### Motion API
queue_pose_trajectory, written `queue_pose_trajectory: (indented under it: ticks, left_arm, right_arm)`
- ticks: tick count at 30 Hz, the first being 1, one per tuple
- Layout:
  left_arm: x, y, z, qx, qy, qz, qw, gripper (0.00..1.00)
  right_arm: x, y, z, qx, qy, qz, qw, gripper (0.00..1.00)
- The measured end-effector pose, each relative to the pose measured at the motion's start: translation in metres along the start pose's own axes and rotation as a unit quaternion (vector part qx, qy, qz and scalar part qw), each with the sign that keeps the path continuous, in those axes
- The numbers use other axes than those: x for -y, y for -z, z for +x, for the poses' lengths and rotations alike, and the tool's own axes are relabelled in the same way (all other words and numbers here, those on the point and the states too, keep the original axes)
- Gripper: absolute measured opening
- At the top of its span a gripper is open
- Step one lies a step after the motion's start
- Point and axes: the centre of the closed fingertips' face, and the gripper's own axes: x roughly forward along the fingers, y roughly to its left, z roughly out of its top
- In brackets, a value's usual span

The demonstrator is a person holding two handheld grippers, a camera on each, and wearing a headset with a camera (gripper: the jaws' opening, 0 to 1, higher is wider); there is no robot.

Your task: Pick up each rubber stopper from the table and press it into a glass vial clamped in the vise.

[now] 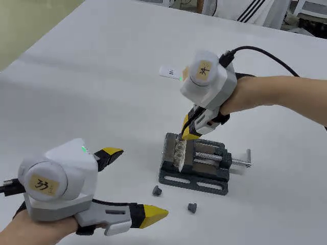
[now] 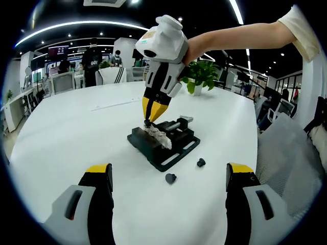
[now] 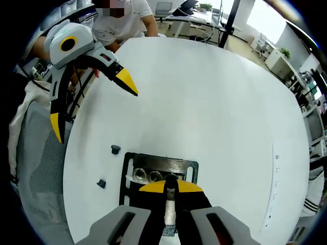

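left gripper (image 1: 138, 181) jaws wide apart | right gripper (image 1: 188, 133) nipped on stopper (image 2: 147, 123), vials (image 1: 180, 150) under its tips | loose stoppers (image 1: 157, 191) ahead of left: light, squashy, grippy; pinch the flanks

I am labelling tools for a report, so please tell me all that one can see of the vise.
The vise is a small dark metal bench vise, standing flat on the white table. It has a slotted base, a threaded screw and a silvery handle bar. Its jaws clamp a row of clear glass vials. The right gripper points down at the vials; whether it touches them is unclear.
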Motion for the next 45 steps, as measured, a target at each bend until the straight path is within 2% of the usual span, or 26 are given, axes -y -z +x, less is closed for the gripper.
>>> queue_pose_trajectory:
  ticks: [2, 4, 5, 6, 7, 9, 13, 15, 22, 26, 30, 33, 40, 45]
  left_arm:
    - [0.0, 0.0, 0.0, 0.001, 0.0, -0.001, 1.0, 0.91]
    - [0.0, 0.0, -0.001, 0.001, 0.0, -0.001, 1.0, 0.91]
    - [0.001, 0.0, -0.001, 0.0, 0.0, -0.001, 1.0, 0.91]
    - [0.001, 0.001, -0.001, -0.001, 0.0, 0.0, 1.0, 0.91]
    - [0.002, 0.001, -0.001, -0.001, 0.001, 0.0, 1.0, 0.91]
    - [0.002, 0.001, -0.001, 0.0, 0.0, 0.0, 1.0, 0.91]
    - [0.002, 0.0, -0.002, 0.001, 0.0, 0.0, 1.0, 0.91]
    - [0.002, 0.0, -0.002, 0.0, 0.001, 0.001, 1.0, 0.91]
    - [0.004, -0.001, -0.002, 0.0, 0.005, 0.009, 0.9999, 0.91]
    - [0.005, -0.003, -0.001, 0.001, 0.009, 0.013, 0.9999, 0.91]
    - [0.009, -0.004, -0.001, -0.002, 0.015, 0.02, 0.9997, 0.91]
    - [0.013, -0.005, -0.001, -0.006, 0.021, 0.027, 0.9994, 0.91]
    - [0.018, -0.01, 0.0, -0.008, 0.028, 0.037, 0.9989, 0.9]
    - [0.022, -0.009, -0.001, -0.013, 0.035, 0.043, 0.9984, 0.9]
  right_arm:
    - [-0.001, 0.001, -0.001, 0.002, 0.005, -0.008, 1.0, 0.03]
    - [0.005, 0.001, -0.002, 0.005, 0.018, -0.009, 0.9998, 0.1]
    - [0.007, 0.002, -0.002, 0.006, 0.02, -0.004, 0.9998, 0.19]
    - [0.001, 0.005, -0.001, 0.006, 0.001, 0.014, 0.9999, 0.29]
    - [-0.001, 0.005, 0.0, 0.006, 0.003, 0.01, 0.9999, 0.36]
    - [-0.001, 0.009, 0.001, 0.005, 0.014, -0.005, 0.9999, 0.38]
    - [-0.013, 0.013, 0.0, 0.021, 0.01, 0.011, 0.9997, 0.44]
    - [-0.016, 0.016, 0.0, 0.022, 0.013, 0.01, 0.9996, 0.44]
    - [-0.031, 0.017, -0.007, 0.06, 0.024, 0.036, 0.9973, 0.44]
    - [-0.04, 0.016, -0.016, 0.087, 0.033, 0.054, 0.9942, 0.43]
    - [-0.047, 0.019, -0.021, 0.097, 0.043, 0.061, 0.9925, 0.43]
    - [-0.058, 0.016, -0.024, 0.125, 0.052, 0.087, 0.987, 0.42]
    - [-0.082, 0.021, -0.02, 0.142, 0.055, 0.103, 0.983, 0.4]
    - [-0.095, 0.018, -0.019, 0.176, 0.066, 0.138, 0.9725, 0.39]
